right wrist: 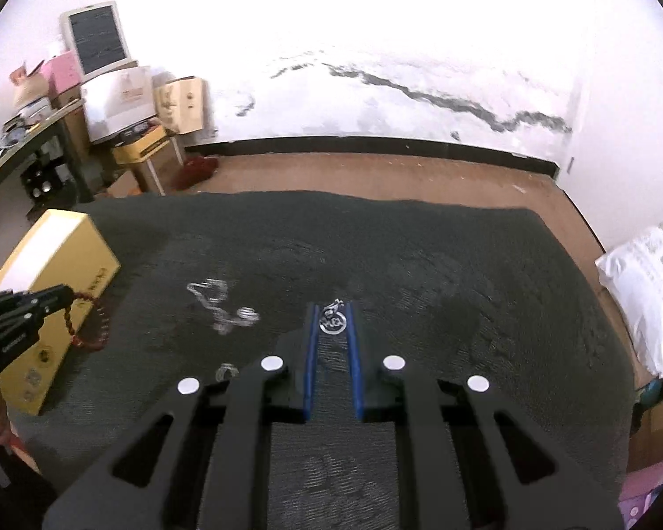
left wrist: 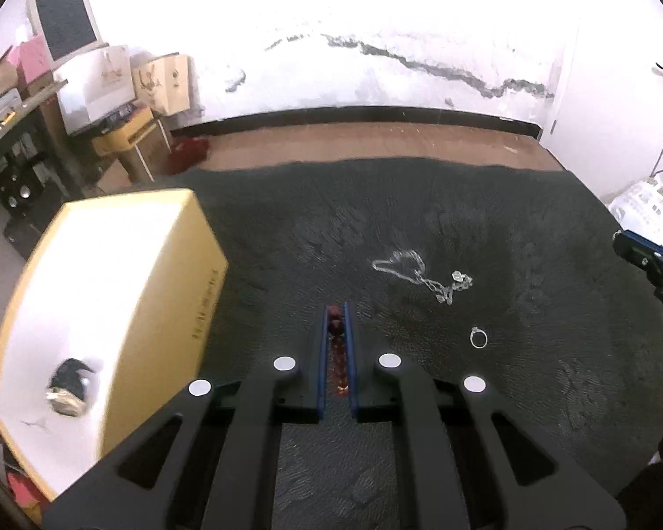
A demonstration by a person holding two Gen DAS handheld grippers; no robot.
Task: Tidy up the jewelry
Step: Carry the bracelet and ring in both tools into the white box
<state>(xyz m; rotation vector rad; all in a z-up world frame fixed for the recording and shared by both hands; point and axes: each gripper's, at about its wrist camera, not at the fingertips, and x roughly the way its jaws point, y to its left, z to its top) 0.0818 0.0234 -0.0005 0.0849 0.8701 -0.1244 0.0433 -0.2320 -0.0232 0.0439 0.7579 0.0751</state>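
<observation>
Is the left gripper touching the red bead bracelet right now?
Touching. In the right wrist view the left gripper pinches the red bead bracelet, which dangles from its tips; the left wrist view shows red beads clamped between the fingers.

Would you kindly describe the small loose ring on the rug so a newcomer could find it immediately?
Start at the dark green rug, with the yellow box on its left side. Right of the left claw and nearer the camera than the tangled silver chain lies the ring. It is a single plain silver hoop lying apart, not a heap of links.
</observation>
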